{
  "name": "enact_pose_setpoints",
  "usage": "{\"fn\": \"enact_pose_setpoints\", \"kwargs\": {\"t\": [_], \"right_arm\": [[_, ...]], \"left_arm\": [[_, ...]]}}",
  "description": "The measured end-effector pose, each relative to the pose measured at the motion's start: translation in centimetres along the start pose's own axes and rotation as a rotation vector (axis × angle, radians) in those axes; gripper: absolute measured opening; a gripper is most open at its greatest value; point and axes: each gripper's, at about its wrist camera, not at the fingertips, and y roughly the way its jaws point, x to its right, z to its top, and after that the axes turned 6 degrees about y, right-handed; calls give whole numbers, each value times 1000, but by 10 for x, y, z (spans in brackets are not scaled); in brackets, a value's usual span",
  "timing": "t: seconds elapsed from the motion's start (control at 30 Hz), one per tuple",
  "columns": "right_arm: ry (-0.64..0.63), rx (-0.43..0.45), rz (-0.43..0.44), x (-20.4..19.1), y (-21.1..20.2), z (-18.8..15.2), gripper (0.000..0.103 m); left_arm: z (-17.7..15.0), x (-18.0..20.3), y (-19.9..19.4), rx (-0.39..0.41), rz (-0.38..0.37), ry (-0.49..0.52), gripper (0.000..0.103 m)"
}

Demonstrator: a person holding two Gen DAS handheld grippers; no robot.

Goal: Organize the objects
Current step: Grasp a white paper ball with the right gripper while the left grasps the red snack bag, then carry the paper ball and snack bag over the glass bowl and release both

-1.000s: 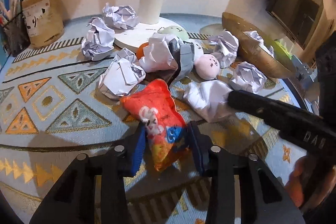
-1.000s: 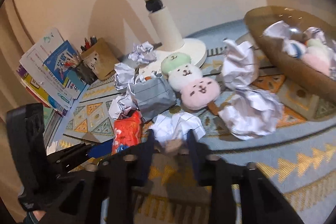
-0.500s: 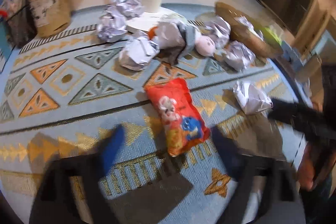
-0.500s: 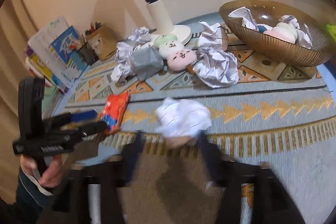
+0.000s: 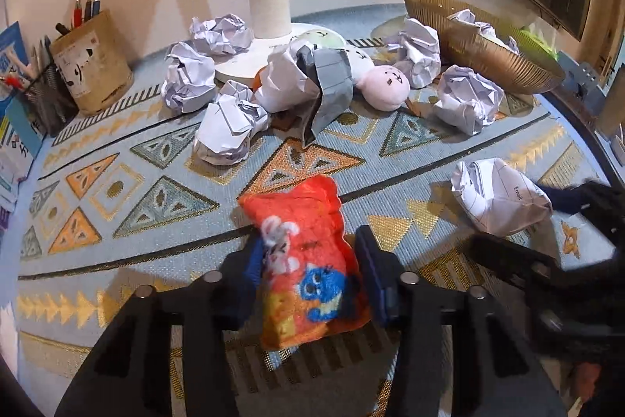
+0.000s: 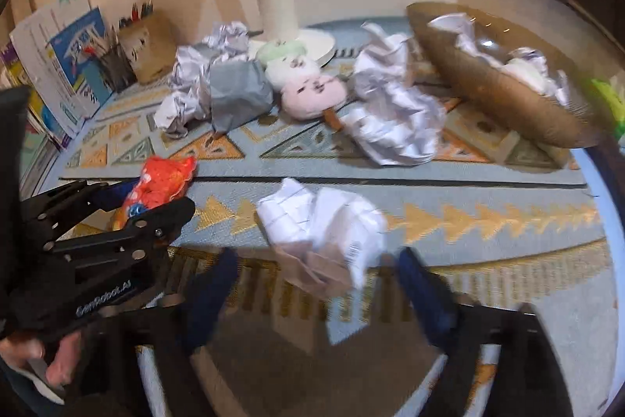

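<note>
Few paper wads in brown bowl; orange pouch lengthwise in left gripper, clamped; right gripper released.

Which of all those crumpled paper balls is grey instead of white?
The grey paper wad in the middle of the pile, beside the pink plush face. Every other ball on the table is white.

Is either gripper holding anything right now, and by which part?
Left gripper straddles the orange plush snack bag across its middle; contact unclear. Right gripper is open around the crumpled white paper ball, not holding it.
</note>
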Motion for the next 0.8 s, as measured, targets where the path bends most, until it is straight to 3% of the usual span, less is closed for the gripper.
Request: {"fn": "enact_pose_setpoints", "kwargs": {"t": [0.03,0.1,0.13,0.3,0.47,0.67,0.8], "right_arm": [[-15,4,-16,-2,2,0,51],[-27,26,-21,-2,-1,-1,47],[-19,40,-12,1,-5,-2,35],[3,130,-42,21,-38,0,35],[77,253,-83,63,-88,23,35],[214,357,-192,129,-122,68,36],[339,361,-178,174,-114,99,36]], "left_arm": [[0,-2,0,4,-1,-3,33],[0,-6,-2,10,-20,-23,32],[0,-8,-3,11,-31,-33,30],[8,-5,-12,21,-107,-62,27],[39,18,-28,75,-173,-22,27],[111,62,-37,161,-254,90,27],[171,93,-26,213,-293,142,27]]}}
